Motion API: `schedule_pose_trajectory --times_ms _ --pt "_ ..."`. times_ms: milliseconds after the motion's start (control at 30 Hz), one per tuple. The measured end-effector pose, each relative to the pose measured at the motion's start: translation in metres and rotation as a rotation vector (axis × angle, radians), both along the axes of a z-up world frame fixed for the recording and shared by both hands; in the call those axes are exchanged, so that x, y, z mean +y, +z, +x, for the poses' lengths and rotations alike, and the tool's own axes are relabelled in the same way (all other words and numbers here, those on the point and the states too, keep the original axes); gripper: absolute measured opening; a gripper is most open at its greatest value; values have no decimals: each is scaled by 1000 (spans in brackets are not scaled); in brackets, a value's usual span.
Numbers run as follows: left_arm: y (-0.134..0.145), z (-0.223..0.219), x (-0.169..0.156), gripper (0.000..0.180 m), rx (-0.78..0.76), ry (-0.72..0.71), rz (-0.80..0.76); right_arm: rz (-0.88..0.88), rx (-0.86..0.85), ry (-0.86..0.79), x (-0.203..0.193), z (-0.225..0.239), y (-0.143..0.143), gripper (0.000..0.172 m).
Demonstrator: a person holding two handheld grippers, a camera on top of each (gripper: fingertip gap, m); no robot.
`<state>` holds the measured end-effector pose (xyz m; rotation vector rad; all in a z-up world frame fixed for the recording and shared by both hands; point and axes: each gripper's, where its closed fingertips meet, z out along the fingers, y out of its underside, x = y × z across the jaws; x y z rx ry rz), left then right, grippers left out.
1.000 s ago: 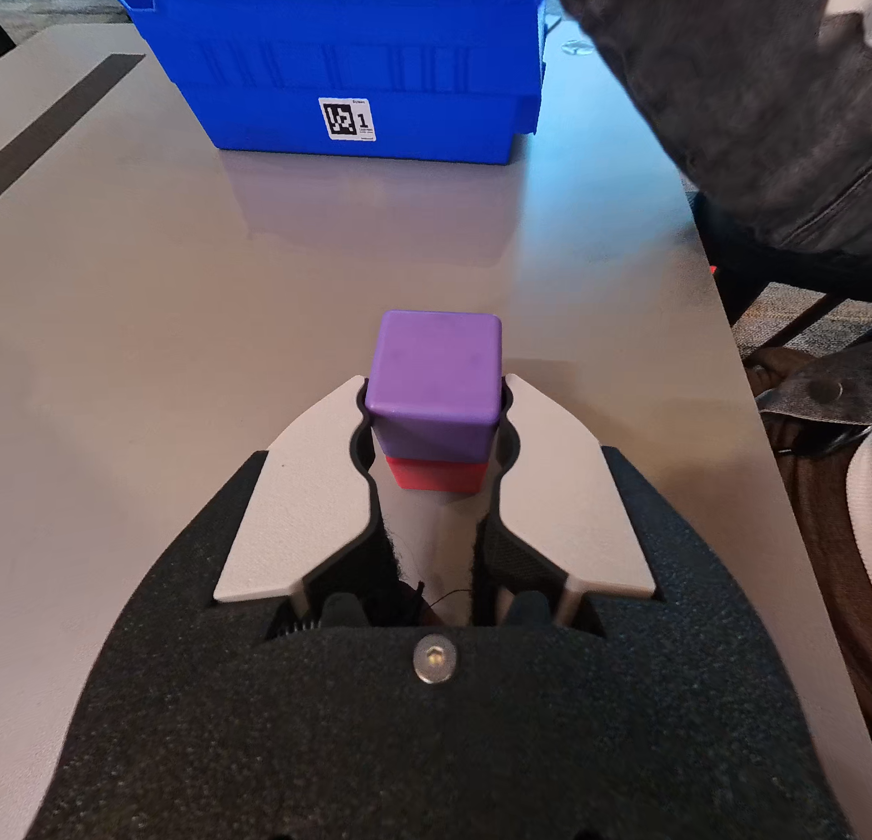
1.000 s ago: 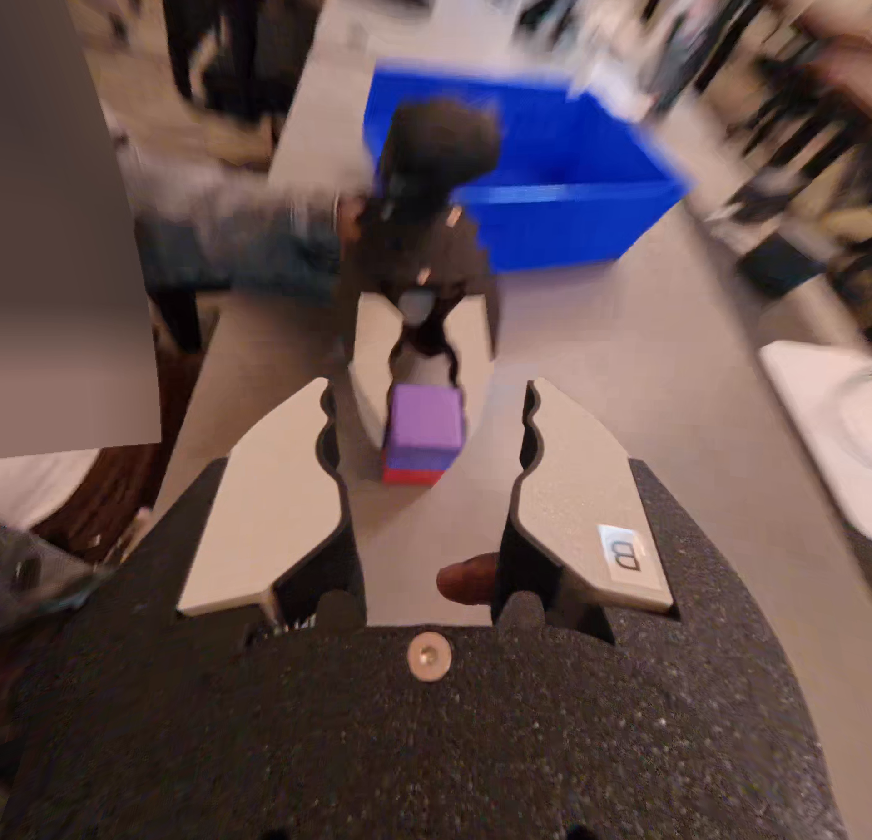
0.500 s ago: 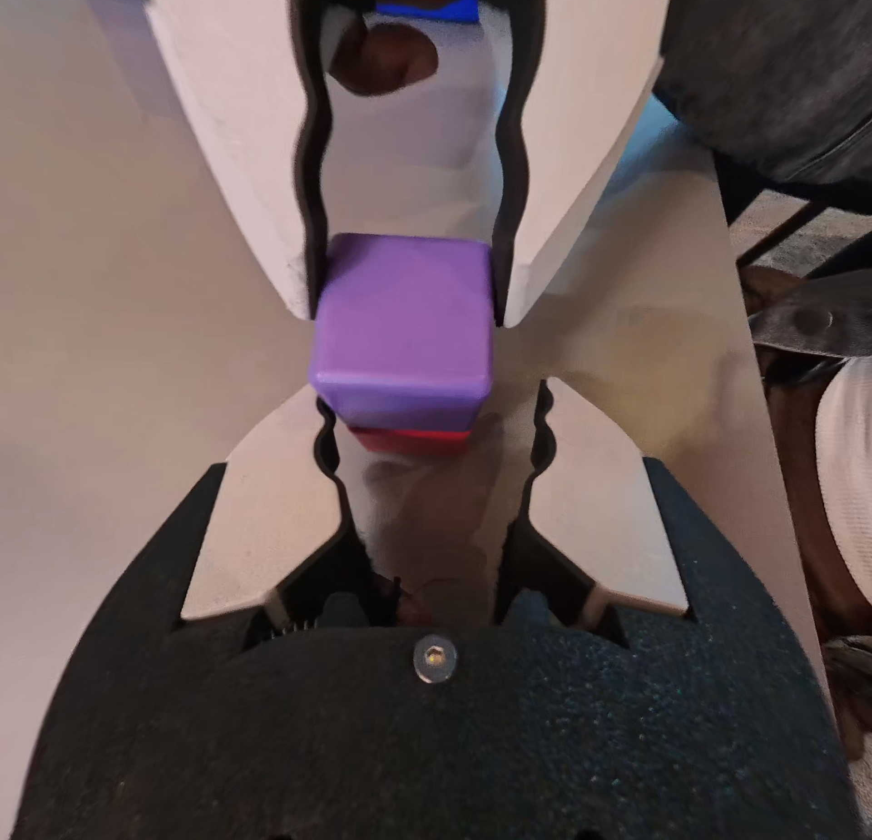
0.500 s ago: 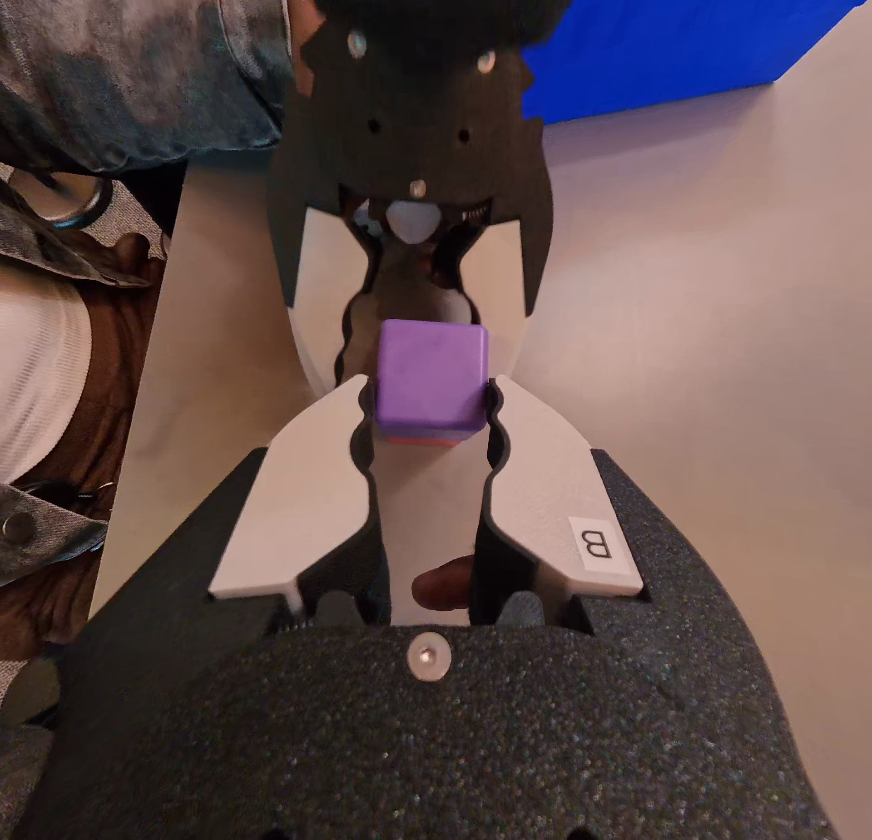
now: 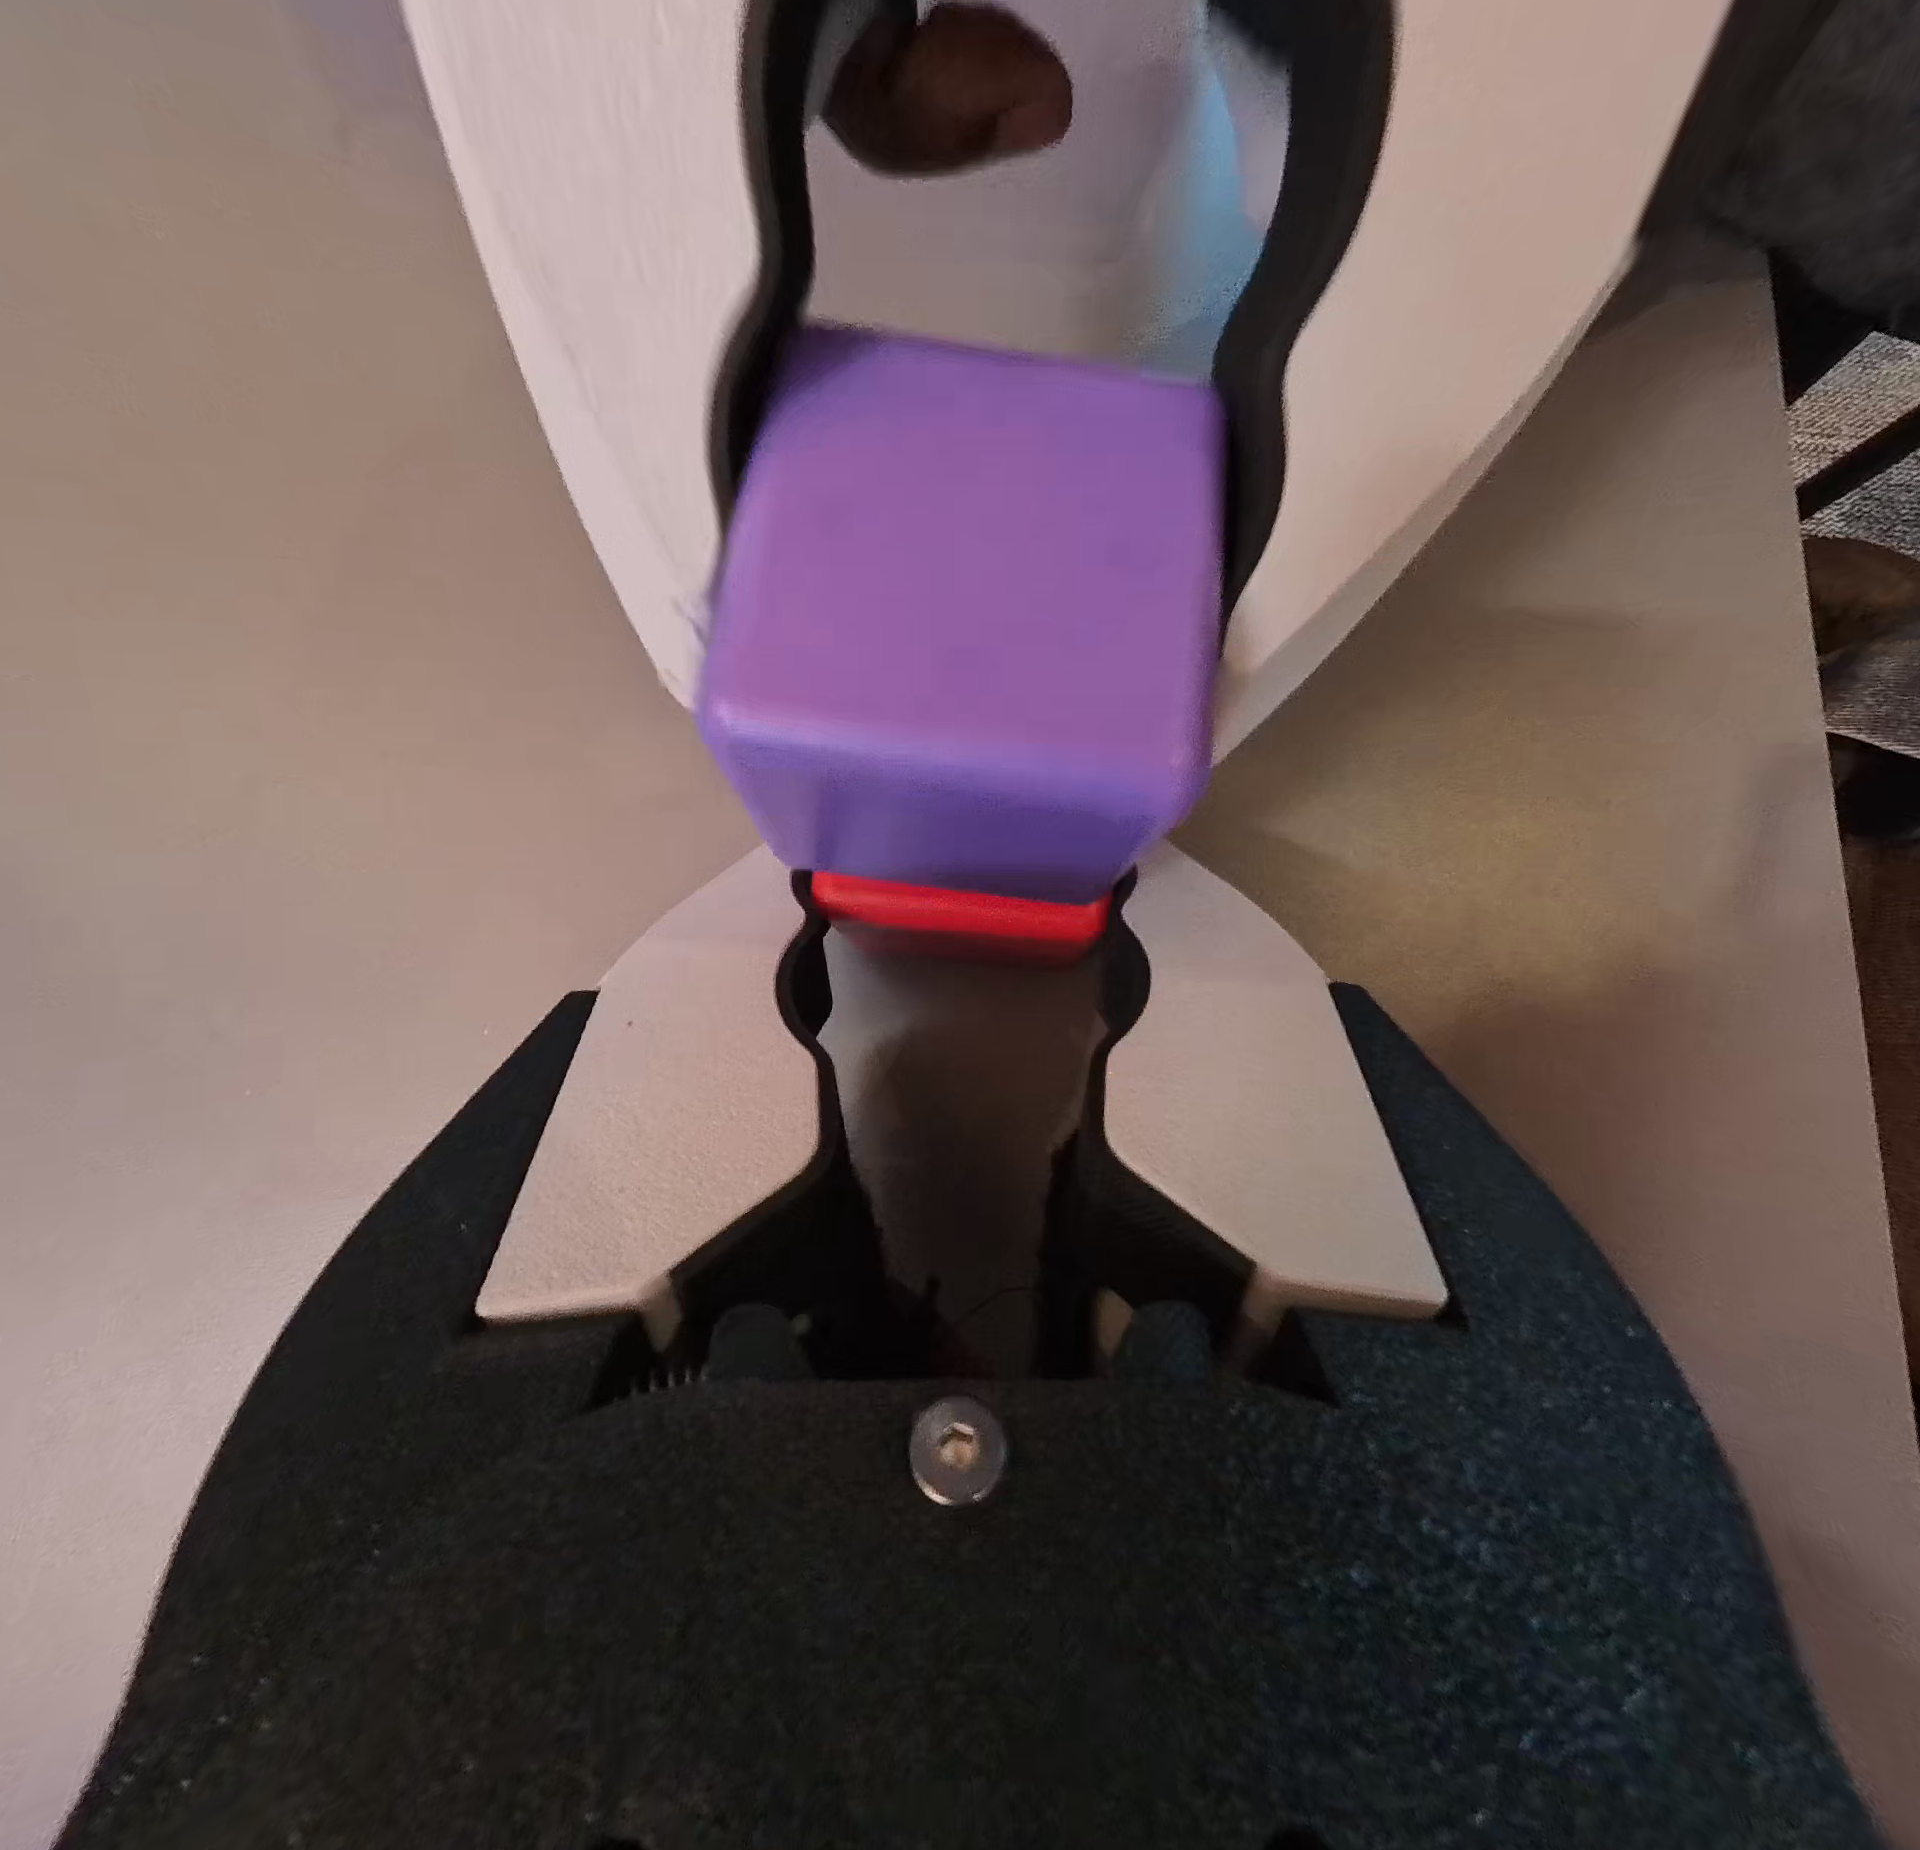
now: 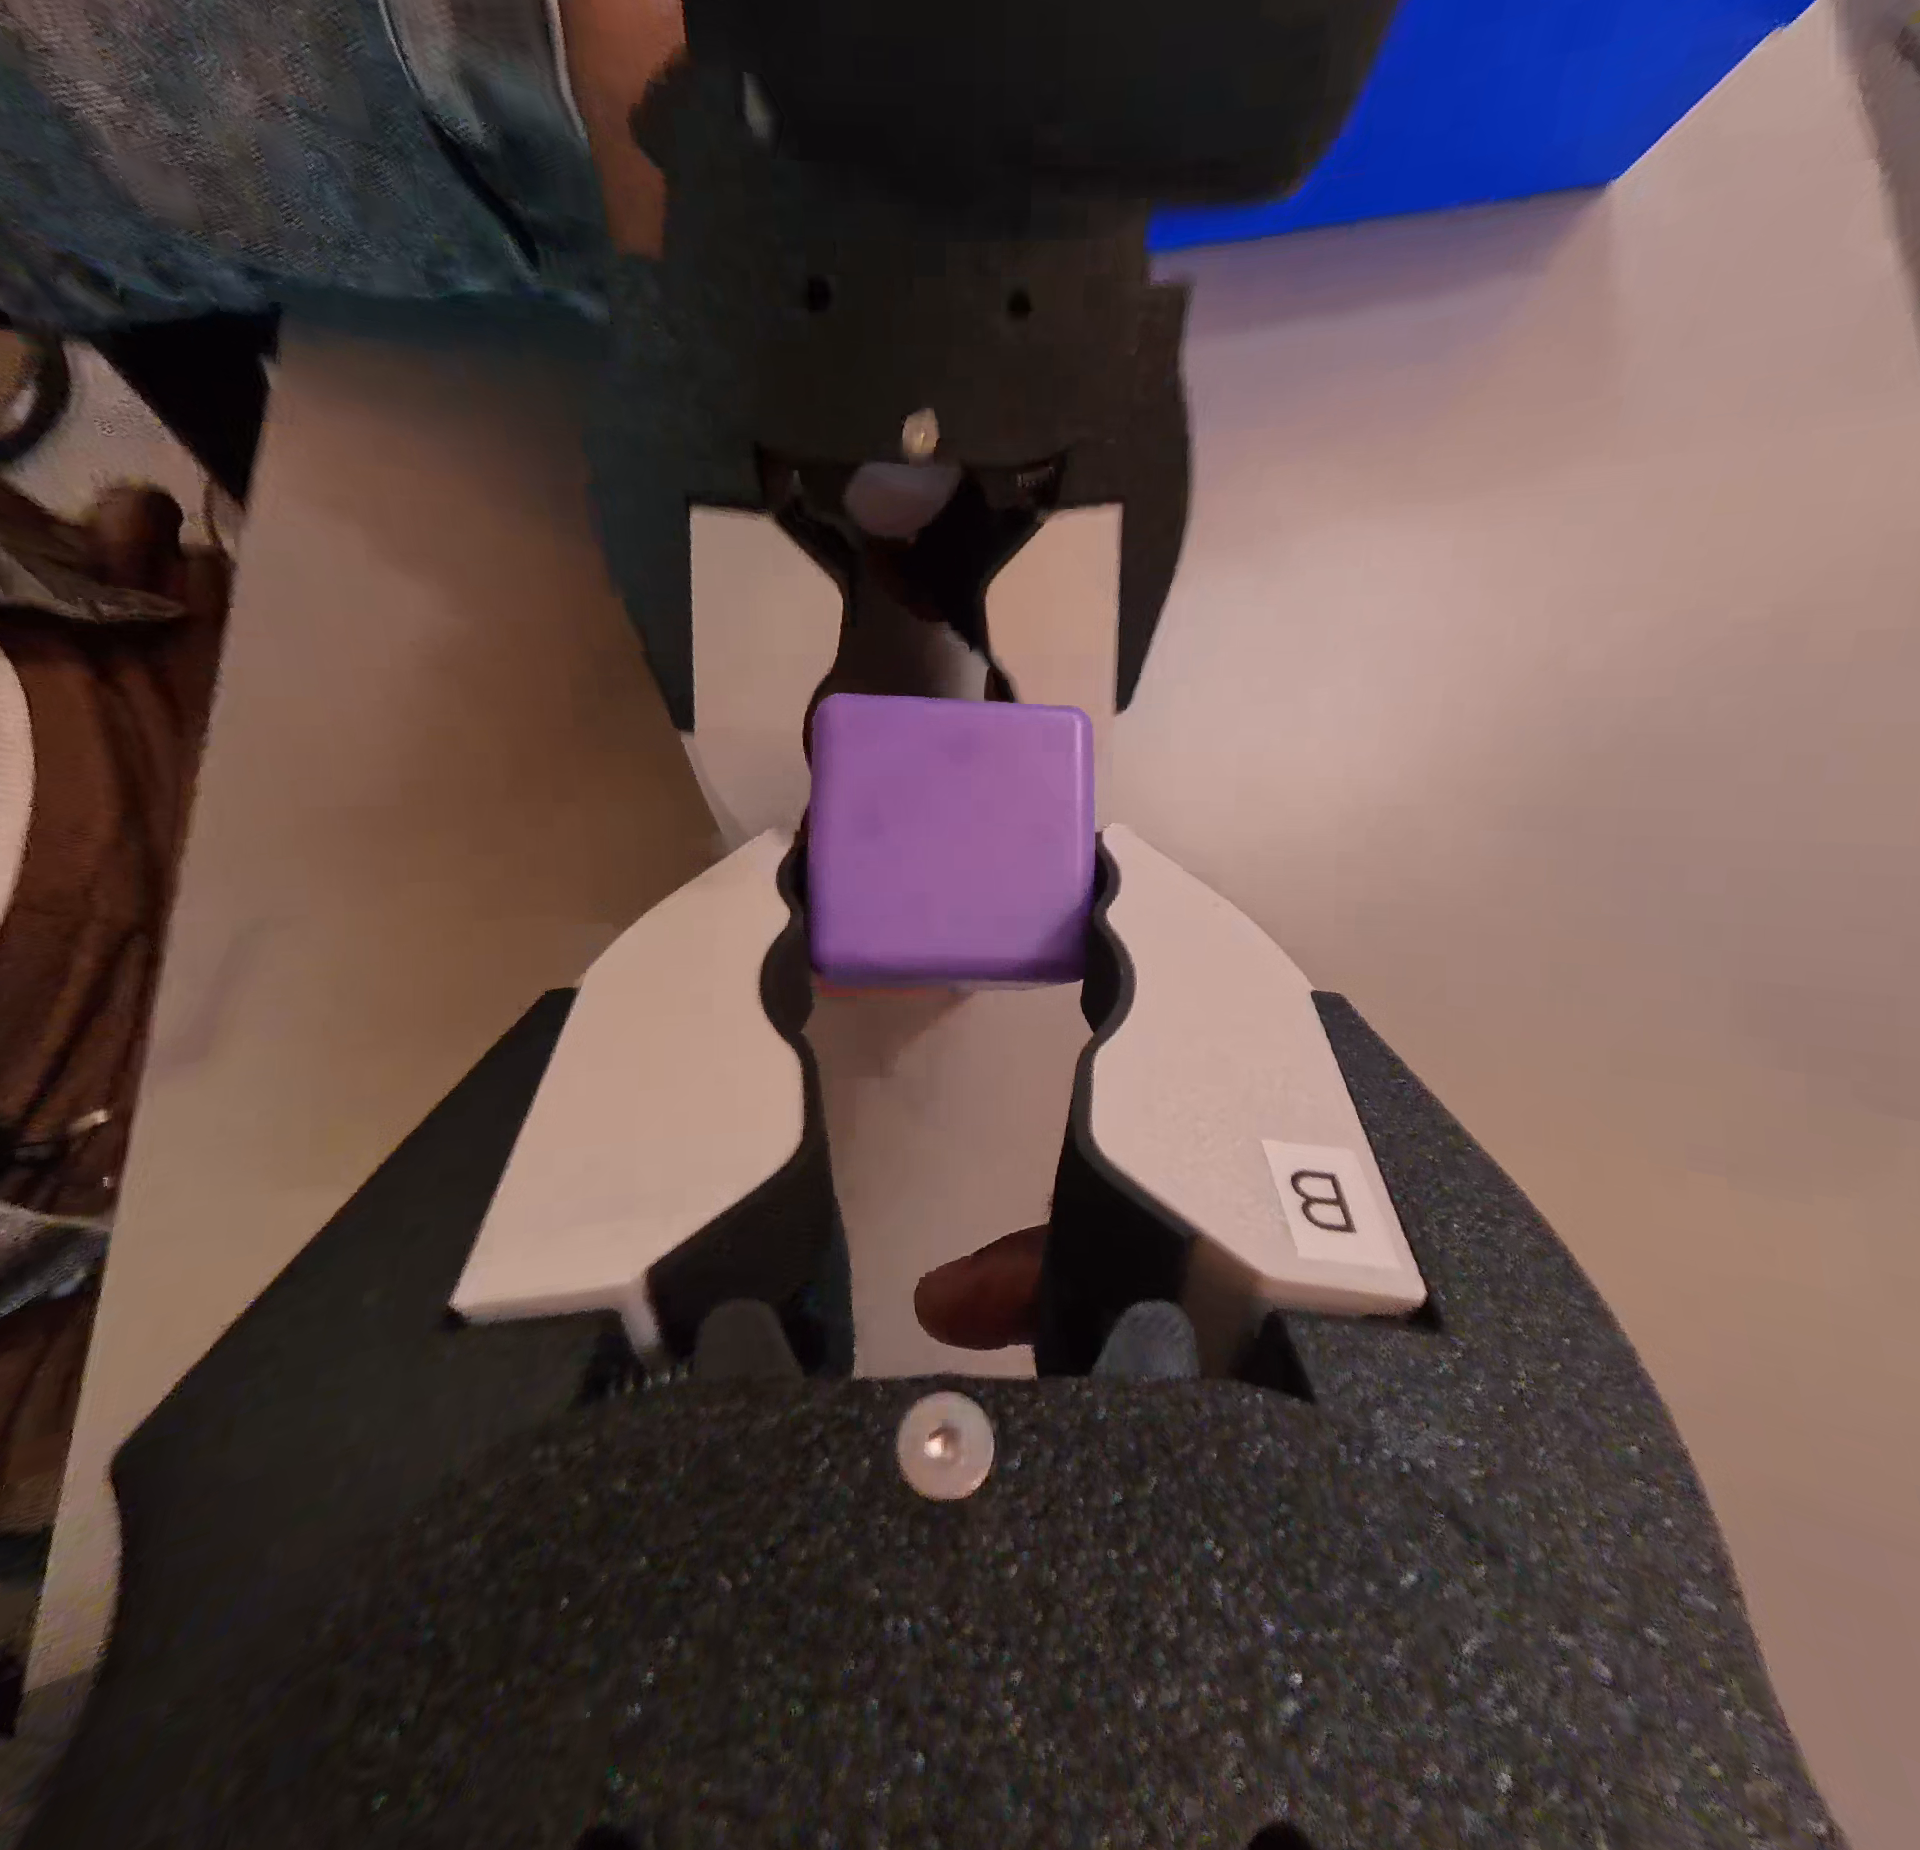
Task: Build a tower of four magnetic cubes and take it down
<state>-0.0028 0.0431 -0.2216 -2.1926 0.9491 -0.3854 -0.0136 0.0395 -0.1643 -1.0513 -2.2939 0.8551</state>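
Purple cube [image 6: 948,844] sits on top of red cube [image 5: 956,915], two-high stack on the worktop [image 6: 1507,657], roughly mid-surface between the two tools. Purple looks slightly twisted and offset against red in the left wrist view, though that frame is blurred, so can't be sure.

Right hand-held gripper [image 6: 945,907]: closed on the purple cube, both pads pressed on its side faces. Left hand-held gripper [image 5: 961,917]: closed lower down on the red cube, pads tight against both its sides. They come in from opposite ends, fingers nearly nose to nose.

My read: takedown step, splitting purple off red, red pinned as anchor. Only two cubes visible; where the other two are, can't tell.

Risks from here:
- magnet releases suddenly, so purple jerks up and could slip or rotate in the right pads. Cause: straight pull with no peel
- red is only caught near the left fingertips; if the magnet hold beats the pinch, it rides up with purple, then drops
- the two sets of fingers are very close; any sideways drift during the pull and they clash, knocking a grip loose
- skewed pull shears the cubes and could let them snap back misaligned

Further out: blue bin [image 6: 1538,86] at the far edge, person's denim sleeve [image 6: 260,117] on the left
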Motion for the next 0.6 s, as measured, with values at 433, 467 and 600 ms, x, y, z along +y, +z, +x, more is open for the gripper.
schedule_pose_trajectory --times_ms 433,467,600 --pt "0 0 -1 49 3 -11 -1 -48 479 -789 161 102 154 50" --pt "0 0 -1 49 2 -11 -1 -64 463 -875 179 117 148 50" --pt "0 0 -1 50 -1 -13 0 -89 302 -1173 237 171 94 50"
